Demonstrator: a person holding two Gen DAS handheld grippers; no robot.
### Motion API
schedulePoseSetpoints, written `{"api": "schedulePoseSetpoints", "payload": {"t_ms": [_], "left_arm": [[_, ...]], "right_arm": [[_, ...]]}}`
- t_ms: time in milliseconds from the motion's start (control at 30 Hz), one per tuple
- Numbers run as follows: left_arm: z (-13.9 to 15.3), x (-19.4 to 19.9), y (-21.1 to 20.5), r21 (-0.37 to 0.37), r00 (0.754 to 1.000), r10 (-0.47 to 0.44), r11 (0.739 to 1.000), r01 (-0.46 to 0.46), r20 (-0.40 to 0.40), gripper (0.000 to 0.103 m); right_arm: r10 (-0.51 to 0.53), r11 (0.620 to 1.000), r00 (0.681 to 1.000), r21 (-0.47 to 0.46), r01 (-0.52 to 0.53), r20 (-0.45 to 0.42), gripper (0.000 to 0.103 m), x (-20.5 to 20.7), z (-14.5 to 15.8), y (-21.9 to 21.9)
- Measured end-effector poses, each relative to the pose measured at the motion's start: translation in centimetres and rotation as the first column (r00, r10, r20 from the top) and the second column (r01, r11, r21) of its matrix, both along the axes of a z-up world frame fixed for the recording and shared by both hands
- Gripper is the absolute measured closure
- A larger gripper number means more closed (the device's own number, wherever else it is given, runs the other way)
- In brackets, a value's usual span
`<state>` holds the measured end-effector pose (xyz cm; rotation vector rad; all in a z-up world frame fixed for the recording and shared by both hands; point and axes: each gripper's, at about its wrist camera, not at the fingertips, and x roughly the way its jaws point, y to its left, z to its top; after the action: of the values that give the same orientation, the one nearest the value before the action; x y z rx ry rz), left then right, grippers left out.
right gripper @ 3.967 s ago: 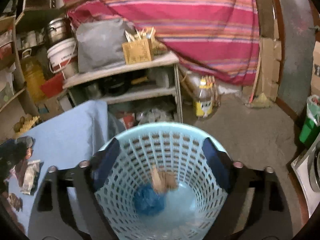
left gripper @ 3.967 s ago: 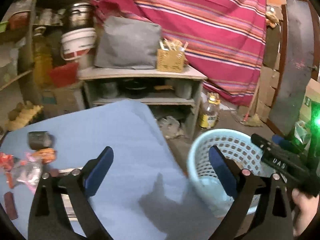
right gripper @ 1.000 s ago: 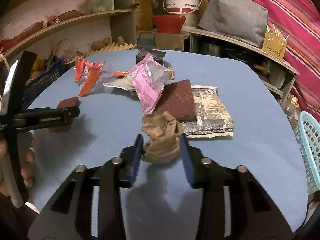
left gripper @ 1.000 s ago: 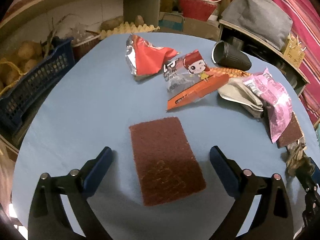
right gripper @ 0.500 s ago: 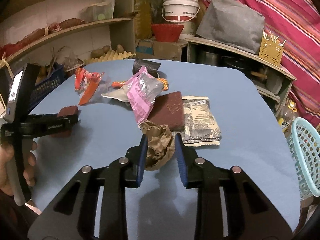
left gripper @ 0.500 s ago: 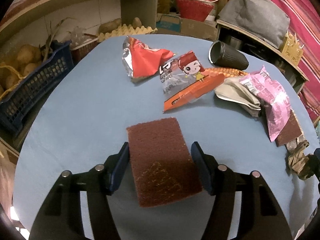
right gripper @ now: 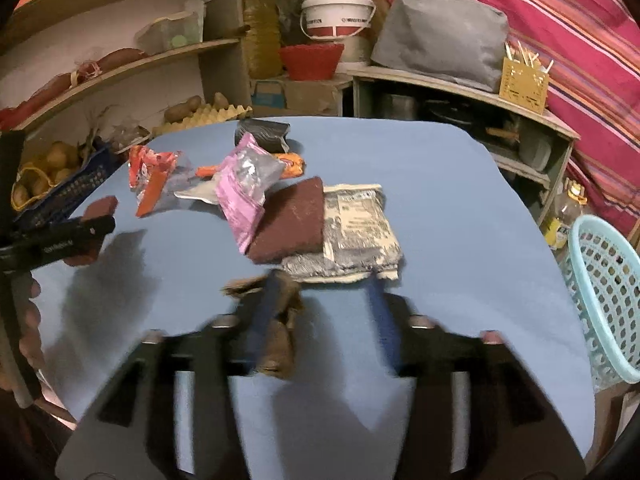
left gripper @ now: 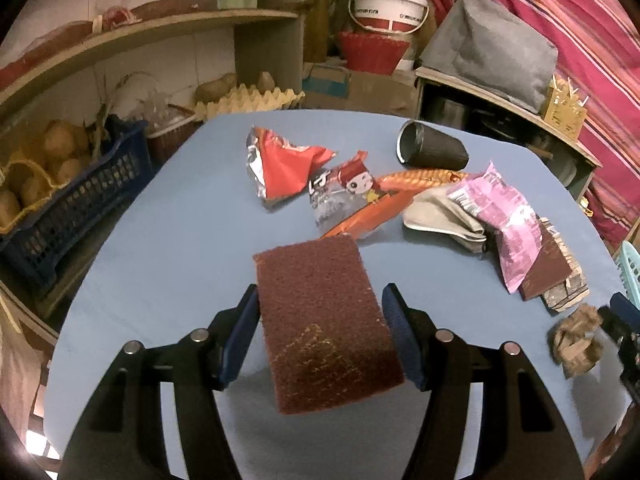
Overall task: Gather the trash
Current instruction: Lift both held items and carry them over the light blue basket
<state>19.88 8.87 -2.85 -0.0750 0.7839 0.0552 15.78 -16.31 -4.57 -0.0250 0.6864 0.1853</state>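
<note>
My left gripper (left gripper: 322, 330) is shut on a brown scouring pad (left gripper: 326, 326) and holds it tilted above the blue table (left gripper: 180, 240). My right gripper (right gripper: 326, 320) is blurred; its jaws stand apart and a crumpled brown paper (right gripper: 280, 320) lies against the left finger. That paper also shows in the left wrist view (left gripper: 576, 338). Wrappers lie on the table: a red foil one (left gripper: 280, 160), a cartoon one (left gripper: 348, 196), a pink one (left gripper: 504, 216), another brown pad (right gripper: 292, 220) and a printed packet (right gripper: 356, 232). The light blue basket (right gripper: 600, 280) stands off the table's right edge.
A black cup (left gripper: 432, 150) lies on its side at the table's far side. A dark blue crate of potatoes (left gripper: 60, 184) stands left of the table. Shelves, a white bucket (left gripper: 388, 0) and a grey bag (left gripper: 488, 48) stand behind.
My left gripper has closed on the brown pad and lifted it. My right gripper's jaws have spread apart and the crumpled paper has slipped toward the left finger.
</note>
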Motion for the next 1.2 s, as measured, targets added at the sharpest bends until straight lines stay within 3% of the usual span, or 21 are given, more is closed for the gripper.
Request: {"api": "schedulePoseSetpoints", "payload": {"t_ms": [67, 200, 400, 733, 1200], "left_arm": [[0.2, 0.0, -0.1, -0.001, 1.000, 0.000, 1.000, 0.000, 0.002, 0.041], [0.5, -0.1, 0.0, -0.003, 1.000, 0.001, 1.000, -0.001, 0.011, 0.041], [0.8, -0.3, 0.3, 0.004, 1.000, 0.010, 1.000, -0.010, 0.021, 0.041], [1.2, -0.7, 0.7, 0.012, 0.999, 0.017, 1.000, -0.017, 0.035, 0.041], [1.9, -0.6, -1.2, 0.012, 0.998, 0.002, 1.000, -0.003, 0.056, 0.041]], "right_arm": [[-0.005, 1.000, 1.000, 0.008, 0.005, -0.015, 0.024, 0.0, -0.5, -0.1], [0.043, 0.999, 0.998, 0.016, -0.043, -0.048, 0.022, 0.0, -1.3, 0.8], [0.086, 0.995, 0.995, -0.054, -0.088, -0.045, 0.023, -0.2, -2.1, 3.4], [0.148, 0.986, 0.986, -0.065, -0.153, -0.077, 0.070, 0.9, -3.1, 5.1], [0.097, 0.994, 0.995, -0.052, -0.097, 0.004, 0.072, 0.7, 0.0, 2.0]]}}
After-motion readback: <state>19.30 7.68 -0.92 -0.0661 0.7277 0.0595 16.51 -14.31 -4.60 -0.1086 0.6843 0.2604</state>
